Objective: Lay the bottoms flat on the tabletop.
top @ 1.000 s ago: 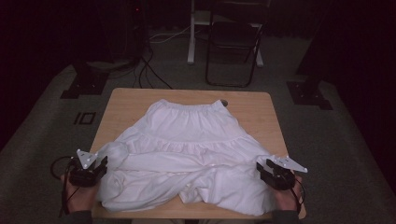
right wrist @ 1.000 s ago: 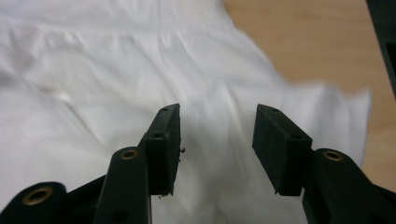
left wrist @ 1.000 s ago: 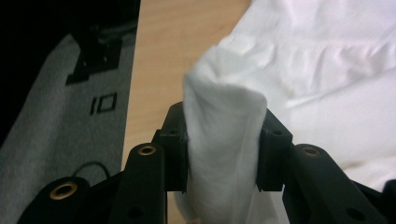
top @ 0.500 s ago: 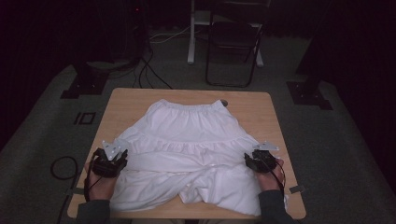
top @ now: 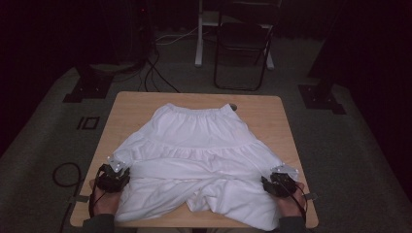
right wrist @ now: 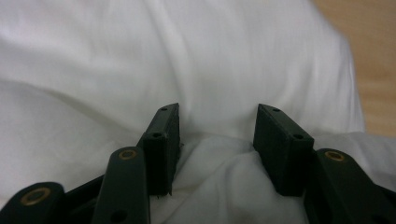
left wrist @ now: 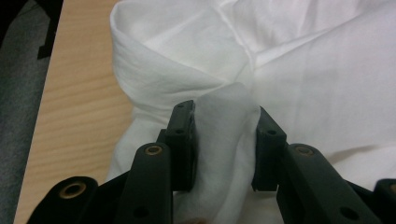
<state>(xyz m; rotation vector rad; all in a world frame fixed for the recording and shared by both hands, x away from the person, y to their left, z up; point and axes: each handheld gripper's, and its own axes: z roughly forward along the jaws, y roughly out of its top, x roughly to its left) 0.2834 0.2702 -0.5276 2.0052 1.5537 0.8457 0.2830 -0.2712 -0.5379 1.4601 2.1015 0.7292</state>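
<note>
White skirt (left wrist: 299, 70) fabric bunched between both grippers' fingers (left wrist: 182, 140).

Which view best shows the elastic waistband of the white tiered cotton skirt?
The high view: the gathered waistband lies at the far end of the white tiered cotton skirt, seen whole on the light wooden table. The left gripper view and the right gripper view give close white folds of it near the jaws, none recognisable as waistband.

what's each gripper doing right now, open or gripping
left gripper: open, jaws just closing around a fold of the white skirt
right gripper: open, skirt cloth between jaws
</note>
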